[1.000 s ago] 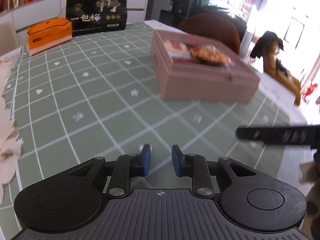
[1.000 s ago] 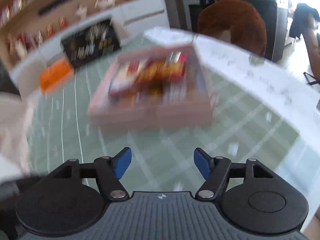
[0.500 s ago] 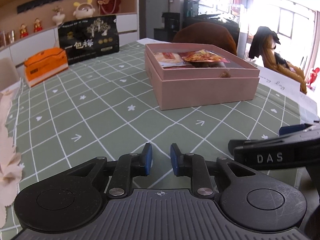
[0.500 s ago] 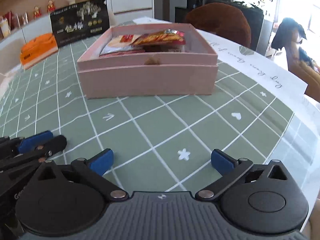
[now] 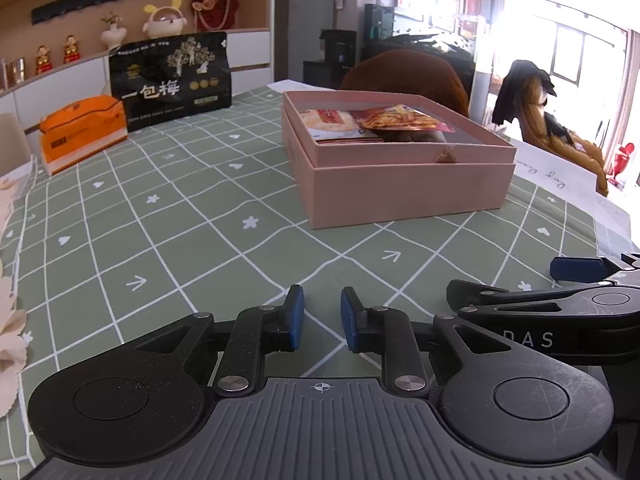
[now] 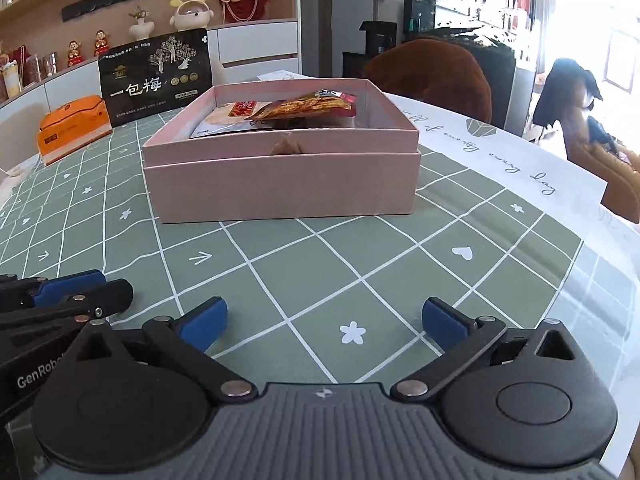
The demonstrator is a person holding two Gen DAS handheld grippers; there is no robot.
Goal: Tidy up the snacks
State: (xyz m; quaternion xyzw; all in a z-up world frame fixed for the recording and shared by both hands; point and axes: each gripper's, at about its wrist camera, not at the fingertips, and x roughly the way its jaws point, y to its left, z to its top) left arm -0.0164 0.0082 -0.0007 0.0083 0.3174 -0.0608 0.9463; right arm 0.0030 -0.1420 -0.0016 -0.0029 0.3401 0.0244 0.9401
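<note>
A pink box point(image 5: 408, 188) stands on the green checked tablecloth, with several snack packets point(image 5: 384, 120) lying inside it. It also shows in the right wrist view point(image 6: 280, 184) with the snack packets point(image 6: 304, 110). My left gripper point(image 5: 322, 322) hovers low over the cloth in front of the box, its jaws a narrow gap apart and empty. My right gripper point(image 6: 324, 320) is wide open and empty, low over the cloth in front of the box. Each gripper shows at the edge of the other's view.
A black snack bag point(image 5: 172, 80) and an orange tissue box point(image 5: 80, 132) stand at the far left of the table. A brown chair point(image 6: 436, 72) is behind the box. A white printed cloth edge point(image 6: 500, 160) runs along the right.
Both grippers have come down and settled low over the cloth side by side. The right gripper has opened wider. The box and snacks have not moved.
</note>
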